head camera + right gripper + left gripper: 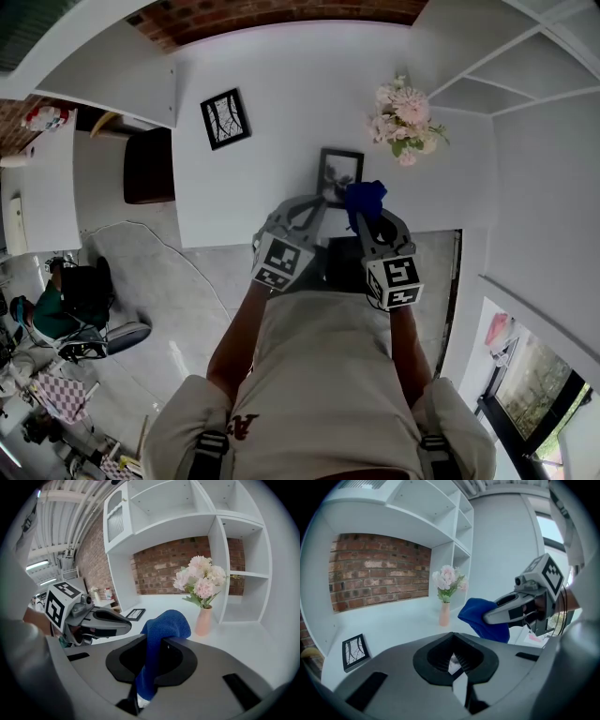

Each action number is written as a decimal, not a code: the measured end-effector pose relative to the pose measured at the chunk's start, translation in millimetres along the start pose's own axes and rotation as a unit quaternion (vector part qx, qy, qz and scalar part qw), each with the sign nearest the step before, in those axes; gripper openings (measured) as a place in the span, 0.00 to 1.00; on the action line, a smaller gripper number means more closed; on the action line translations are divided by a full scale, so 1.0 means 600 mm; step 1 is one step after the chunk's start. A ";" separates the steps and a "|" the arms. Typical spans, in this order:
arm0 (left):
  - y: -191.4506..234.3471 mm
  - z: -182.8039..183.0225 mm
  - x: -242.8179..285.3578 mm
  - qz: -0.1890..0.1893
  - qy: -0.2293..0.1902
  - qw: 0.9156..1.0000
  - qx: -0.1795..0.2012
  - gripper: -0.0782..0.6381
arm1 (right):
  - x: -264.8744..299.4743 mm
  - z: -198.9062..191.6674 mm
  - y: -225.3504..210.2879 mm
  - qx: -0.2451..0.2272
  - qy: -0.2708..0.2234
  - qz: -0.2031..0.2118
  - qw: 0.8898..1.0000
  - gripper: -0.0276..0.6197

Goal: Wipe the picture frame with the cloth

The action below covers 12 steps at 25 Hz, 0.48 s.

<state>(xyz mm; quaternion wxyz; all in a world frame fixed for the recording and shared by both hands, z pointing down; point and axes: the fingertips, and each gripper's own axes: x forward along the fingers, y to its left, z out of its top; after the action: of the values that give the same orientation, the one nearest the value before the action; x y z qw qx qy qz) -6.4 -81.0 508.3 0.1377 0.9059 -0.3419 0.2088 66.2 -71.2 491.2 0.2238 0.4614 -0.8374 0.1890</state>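
A small black picture frame [340, 169] is at the near edge of the white counter [281, 75]. My left gripper [322, 200] is shut on its lower left corner. In the left gripper view only a thin pale sliver shows between the jaws [454, 662]. My right gripper [361, 216] is shut on a blue cloth [365, 197], which sits bunched just right of the frame. The cloth [166, 625] hangs down between the right jaws [152, 667]. From the left gripper, the cloth [480, 616] is seen to the right, a little ahead.
A second black frame [225, 118] leans at the counter's back left. A pink vase of flowers [403, 117] stands at the back right, beside white shelves [511, 66]. A brick wall [379, 569] backs the counter. The person stands at the counter's front edge.
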 end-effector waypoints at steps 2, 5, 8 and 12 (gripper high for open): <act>0.000 -0.011 0.006 -0.003 0.007 1.000 0.002 0.11 | 0.006 -0.007 0.000 0.002 0.005 0.000 1.000 0.09; 0.003 -0.029 0.015 -0.005 0.017 1.000 0.001 0.11 | 0.014 -0.018 -0.001 0.004 0.012 0.000 1.000 0.09; 0.002 -0.048 0.021 -0.007 0.029 1.000 -0.004 0.11 | 0.018 -0.032 -0.002 0.006 0.021 0.000 1.000 0.09; 0.001 -0.068 0.028 -0.009 0.042 0.999 -0.005 0.11 | 0.025 -0.047 -0.006 0.010 0.031 -0.001 0.999 0.09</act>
<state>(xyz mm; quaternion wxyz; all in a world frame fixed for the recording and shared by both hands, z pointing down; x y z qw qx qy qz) -7.1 -74.6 552.0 0.1587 0.8985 -0.3287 0.2438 67.7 -68.4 523.3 0.2448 0.4586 -0.8277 0.2114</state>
